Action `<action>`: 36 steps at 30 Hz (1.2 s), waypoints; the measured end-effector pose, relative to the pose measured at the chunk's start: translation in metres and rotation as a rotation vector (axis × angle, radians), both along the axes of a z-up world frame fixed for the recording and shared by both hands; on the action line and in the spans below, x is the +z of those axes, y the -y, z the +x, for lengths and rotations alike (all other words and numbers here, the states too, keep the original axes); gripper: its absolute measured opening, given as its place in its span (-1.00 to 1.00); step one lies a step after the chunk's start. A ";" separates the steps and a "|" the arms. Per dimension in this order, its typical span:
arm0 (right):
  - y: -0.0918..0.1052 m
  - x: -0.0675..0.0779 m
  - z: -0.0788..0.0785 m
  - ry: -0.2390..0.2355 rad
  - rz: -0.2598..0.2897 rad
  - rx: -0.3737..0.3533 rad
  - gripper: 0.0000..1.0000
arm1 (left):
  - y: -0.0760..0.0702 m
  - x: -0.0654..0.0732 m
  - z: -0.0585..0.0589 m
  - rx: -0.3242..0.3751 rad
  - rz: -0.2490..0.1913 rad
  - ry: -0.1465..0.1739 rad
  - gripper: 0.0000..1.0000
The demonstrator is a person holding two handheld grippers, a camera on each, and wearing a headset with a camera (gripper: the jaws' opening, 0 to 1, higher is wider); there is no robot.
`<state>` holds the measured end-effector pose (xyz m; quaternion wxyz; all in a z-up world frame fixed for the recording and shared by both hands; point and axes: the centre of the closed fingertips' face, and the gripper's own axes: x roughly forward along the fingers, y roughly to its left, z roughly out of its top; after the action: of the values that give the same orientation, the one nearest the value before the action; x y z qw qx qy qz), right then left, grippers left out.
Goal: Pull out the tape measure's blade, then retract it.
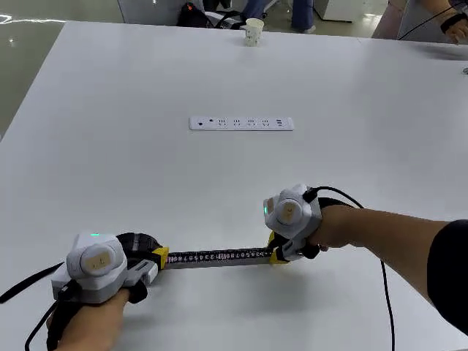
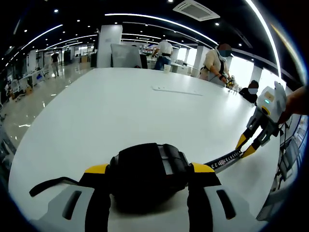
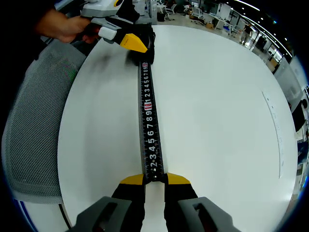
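A black tape measure case [image 2: 148,169] sits on the white table [image 1: 219,175], with my left gripper [image 2: 149,169] shut on it between yellow-tipped jaws. In the head view the case [image 1: 139,245] lies at the lower left by the left gripper [image 1: 155,258]. Its black blade [image 1: 218,256] with white numbers runs out to the right, low over the table. My right gripper [image 1: 276,254] is shut on the blade's end. In the right gripper view the blade [image 3: 148,125] stretches from the right gripper [image 3: 154,179] away to the case [image 3: 144,41].
A white power strip [image 1: 241,123] lies on the middle of the table. A paper cup [image 1: 253,31] stands at the far edge. Black cables [image 1: 384,281] trail from both grippers. A grey mesh chair [image 3: 34,125] stands beside the table, and people stand at the far side.
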<state>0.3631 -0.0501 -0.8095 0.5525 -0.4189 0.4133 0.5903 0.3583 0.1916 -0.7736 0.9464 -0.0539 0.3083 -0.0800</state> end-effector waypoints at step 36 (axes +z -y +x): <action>-0.017 -0.001 -0.001 0.003 0.001 -0.019 -0.78 | -0.002 0.000 0.000 -0.002 -0.010 -0.007 0.20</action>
<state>0.3620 -0.0336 -0.8107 0.5591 -0.4153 0.4161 0.5846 0.3584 0.1934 -0.7737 0.9449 -0.0586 0.3113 -0.0825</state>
